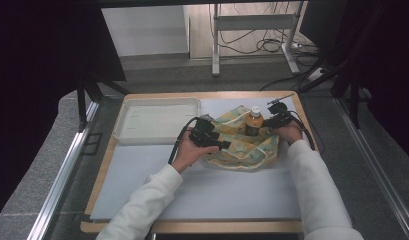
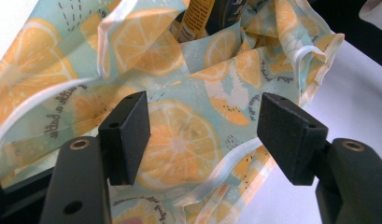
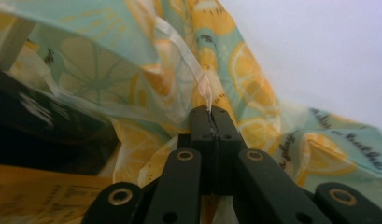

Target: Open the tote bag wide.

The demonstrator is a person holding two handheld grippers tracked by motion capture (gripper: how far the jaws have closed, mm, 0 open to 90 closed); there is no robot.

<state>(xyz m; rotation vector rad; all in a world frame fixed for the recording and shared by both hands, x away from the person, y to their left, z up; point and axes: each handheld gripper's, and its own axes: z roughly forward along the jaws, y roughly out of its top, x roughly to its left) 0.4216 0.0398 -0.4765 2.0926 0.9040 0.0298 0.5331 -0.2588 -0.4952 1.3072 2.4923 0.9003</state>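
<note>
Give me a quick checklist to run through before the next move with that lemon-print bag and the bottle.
1. Right gripper pinched shut on the bag's edge: ok.
2. Left gripper open over the bag, not gripping: ok.
3. Bottle upright inside the bag: ok.
4. Bottle cap on: ok.
5. Bag fully around the bottle: not ok, its top sticks out.
6. White tray apart from the bag: ok.

High overview; close claw views of bag [image 2: 179, 140]
</note>
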